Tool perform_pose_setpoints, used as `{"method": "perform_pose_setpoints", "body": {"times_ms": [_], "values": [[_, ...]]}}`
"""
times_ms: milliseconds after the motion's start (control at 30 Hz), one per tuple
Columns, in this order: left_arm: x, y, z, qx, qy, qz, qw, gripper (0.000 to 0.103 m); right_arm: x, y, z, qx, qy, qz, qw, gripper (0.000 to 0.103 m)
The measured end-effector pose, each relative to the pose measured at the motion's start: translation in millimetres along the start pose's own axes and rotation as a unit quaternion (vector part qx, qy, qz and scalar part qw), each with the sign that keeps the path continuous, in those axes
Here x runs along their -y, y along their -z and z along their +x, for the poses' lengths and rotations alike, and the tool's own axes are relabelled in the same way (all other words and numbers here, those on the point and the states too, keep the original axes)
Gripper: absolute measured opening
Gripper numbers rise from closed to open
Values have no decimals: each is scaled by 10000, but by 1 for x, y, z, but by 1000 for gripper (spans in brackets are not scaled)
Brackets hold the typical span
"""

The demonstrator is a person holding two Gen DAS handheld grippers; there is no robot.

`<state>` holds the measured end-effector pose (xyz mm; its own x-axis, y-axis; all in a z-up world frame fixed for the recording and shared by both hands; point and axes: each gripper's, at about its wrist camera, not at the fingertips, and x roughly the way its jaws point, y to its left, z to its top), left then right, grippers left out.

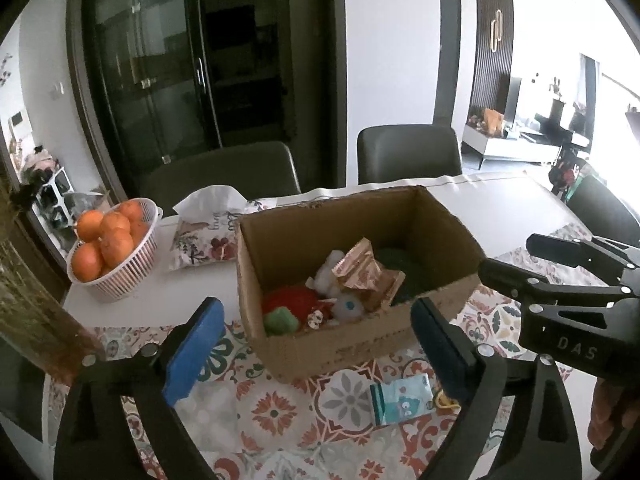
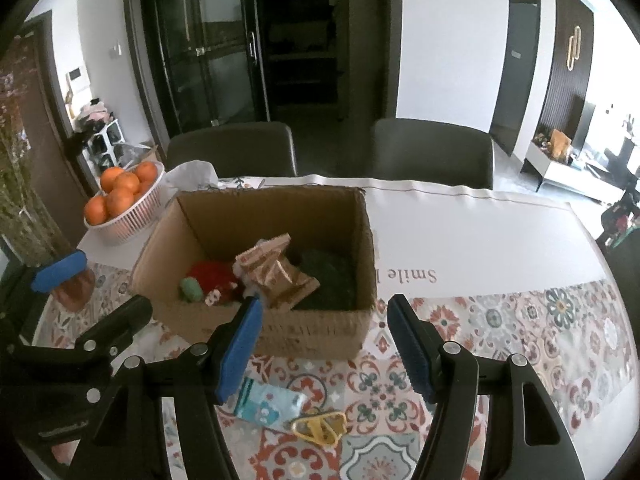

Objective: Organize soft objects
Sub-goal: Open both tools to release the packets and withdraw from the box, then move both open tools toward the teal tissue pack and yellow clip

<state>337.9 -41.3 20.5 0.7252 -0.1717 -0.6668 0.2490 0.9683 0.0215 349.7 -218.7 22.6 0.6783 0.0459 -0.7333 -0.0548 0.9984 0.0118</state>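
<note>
A: Quickly, claw states?
B: Left claw (image 1: 316, 344) spread wide, nothing between the blue pads. Right claw (image 2: 324, 344) partly open, also empty.

A: Where's the next soft thing?
B: Pale blue packet (image 2: 270, 398) flat on the patterned worktop (image 2: 500, 320), outside the cardboard box (image 2: 320, 328), just in front of its near wall. Yellow clip-like item (image 2: 320, 426) touching or just beside it.

A: Which hand closer?
B: Probably right. Packet sits low between the right claw's fingers, nearer the left pad. From the left wrist view, packet (image 1: 402, 398) lies toward that claw's right finger. Long axis roughly across both views, slightly tilted.

A: Already boxed?
B: Red plush (image 1: 290, 300), small green plush (image 1: 280, 320), white fluffy toy (image 1: 330, 276), crinkled tan wrapper (image 1: 366, 272), something dark green (image 2: 328, 276) at the back.

A: Hidden bits?
B: Box floor mostly covered. Packet's right end cut off by the left claw's finger. Yellow item barely visible there. Dark green thing unreadable.
</note>
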Motion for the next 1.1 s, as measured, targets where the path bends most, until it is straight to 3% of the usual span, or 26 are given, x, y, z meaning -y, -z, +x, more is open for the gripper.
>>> {"method": "perform_pose_setpoints", "body": {"times_ms": [400,1100], "values": [[22,38,-9,-112,9,165,9998,97,15,49,-11,194,131,189,9995,66],[44,106,14,-671,80,160,9976,96,28,115,27,-544,-83,167,9983,66]]}}
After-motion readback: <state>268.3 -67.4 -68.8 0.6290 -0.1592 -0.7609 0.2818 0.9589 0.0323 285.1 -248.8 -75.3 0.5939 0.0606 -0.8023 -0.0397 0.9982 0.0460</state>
